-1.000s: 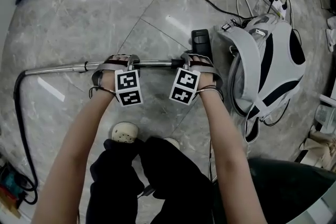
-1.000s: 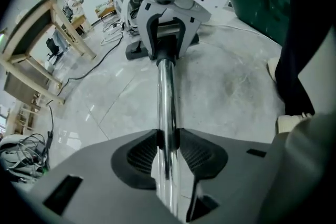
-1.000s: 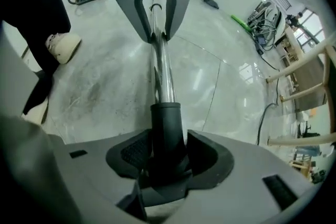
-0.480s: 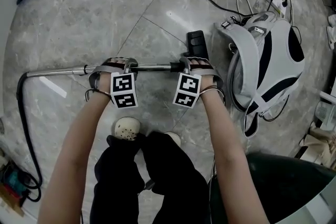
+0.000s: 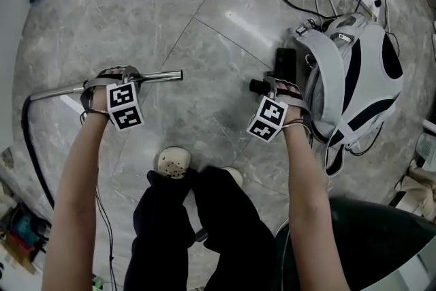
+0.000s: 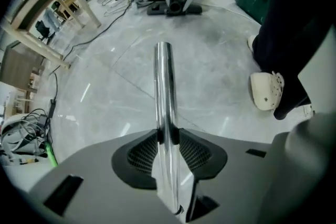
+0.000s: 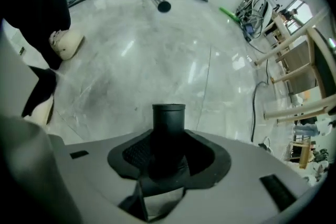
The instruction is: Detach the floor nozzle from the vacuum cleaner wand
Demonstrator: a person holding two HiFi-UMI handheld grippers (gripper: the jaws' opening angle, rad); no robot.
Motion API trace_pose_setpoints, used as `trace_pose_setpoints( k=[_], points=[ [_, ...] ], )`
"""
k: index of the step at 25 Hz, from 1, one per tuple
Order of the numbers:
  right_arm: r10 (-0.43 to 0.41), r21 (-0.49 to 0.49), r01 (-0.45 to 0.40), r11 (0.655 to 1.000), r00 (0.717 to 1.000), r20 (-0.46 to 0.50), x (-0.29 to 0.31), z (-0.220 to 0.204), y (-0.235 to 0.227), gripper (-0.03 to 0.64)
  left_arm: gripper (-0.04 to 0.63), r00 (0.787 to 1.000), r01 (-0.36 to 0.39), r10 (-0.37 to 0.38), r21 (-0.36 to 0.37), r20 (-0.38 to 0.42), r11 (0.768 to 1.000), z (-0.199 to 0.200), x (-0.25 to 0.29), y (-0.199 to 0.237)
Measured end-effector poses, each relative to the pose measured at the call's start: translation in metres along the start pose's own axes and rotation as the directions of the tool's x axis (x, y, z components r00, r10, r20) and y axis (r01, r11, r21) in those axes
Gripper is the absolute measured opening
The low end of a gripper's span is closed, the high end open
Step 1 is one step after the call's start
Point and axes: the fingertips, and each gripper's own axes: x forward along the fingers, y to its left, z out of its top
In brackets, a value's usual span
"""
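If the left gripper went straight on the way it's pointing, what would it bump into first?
Likely the marble floor: the left gripper, clamped on the metal wand, points down at bare tiles.

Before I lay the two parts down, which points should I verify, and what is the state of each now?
1. Wand out of floor nozzle: ok, bare floor shows between them.
2. Left gripper holds the wand: ok, fingers clamp the chrome tube.
3. Right gripper holds the nozzle: ok, fingers closing on its black neck.
4. Hose at the wand's far end free: cannot tell.
5. Nozzle apart from the white pack: cannot tell, they lie very close.
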Motion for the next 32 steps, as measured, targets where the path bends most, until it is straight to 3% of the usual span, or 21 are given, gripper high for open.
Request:
trace_pose_setpoints(
  k=[4,8,10,13,15,16,18,19,20,22,25,29,32],
  points=[
    [-0.036,0.022,0.034,0.999,0.994,0.101,-0.010,0.044,0.010,0.184,0.133,0.997,-0.010,0.008,0.025,0.083,1.000,0.038,-0.012,-0.010],
    [-0.086,0.085,0.077,0.993,0.990,0.108,-0.027,0.040,0.017,0.187,0.144,0.975,-0.064,0.054,0.037,0.214,0.997,0.090,-0.037,-0.006],
    [-0.070,0.164,0.049,0.985,0.990,0.125,-0.043,0.038,0.024,0.205,0.201,0.971,-0.038,0.032,0.018,0.236,0.999,0.107,-0.051,-0.012],
    [-0.066,0.221,0.030,0.975,0.985,0.159,-0.079,0.041,0.032,0.207,0.206,0.965,0.019,-0.012,-0.024,0.263,1.000,0.124,-0.079,-0.031],
    [-0.065,0.300,0.008,0.954,0.982,0.179,-0.104,0.041,0.035,0.206,0.204,0.956,0.106,-0.096,-0.020,0.278,0.994,0.133,-0.098,-0.056],
    [-0.054,0.373,-0.024,0.928,0.979,0.197,-0.117,0.042,0.037,0.206,0.202,0.948,0.153,-0.144,-0.007,0.285,0.988,0.136,-0.108,-0.070],
    [-0.046,0.541,-0.099,0.835,0.968,0.247,-0.145,0.042,0.039,0.200,0.186,0.930,0.205,-0.192,-0.008,0.312,0.979,0.143,-0.129,-0.089],
    [-0.061,0.614,-0.121,0.780,0.962,0.266,-0.159,0.041,0.039,0.161,0.144,0.923,0.214,-0.192,-0.031,0.333,0.976,0.147,-0.140,-0.094],
    [-0.079,0.673,-0.133,0.727,0.958,0.276,-0.174,0.038,0.039,0.077,0.099,0.916,0.223,-0.188,-0.061,0.354,0.973,0.150,-0.151,-0.098],
    [-0.092,0.748,-0.165,0.643,0.953,0.289,-0.203,0.032,0.046,0.027,0.032,0.902,0.245,-0.184,-0.112,0.390,0.963,0.155,-0.174,-0.108],
    [-0.078,0.793,-0.264,0.549,0.928,0.363,-0.251,0.035,0.065,0.015,0.011,0.874,0.282,-0.172,-0.186,0.455,0.941,0.158,-0.213,-0.119],
    [-0.051,0.793,-0.497,0.351,0.836,0.546,-0.319,0.054,0.085,0.015,0.011,0.809,0.365,-0.134,-0.309,0.573,0.878,0.163,-0.269,-0.128],
    [-0.044,0.770,-0.570,0.287,0.795,0.605,-0.360,0.070,0.096,0.015,0.011,0.786,0.413,-0.112,-0.382,0.607,0.827,0.156,-0.299,-0.140]
  ],
)
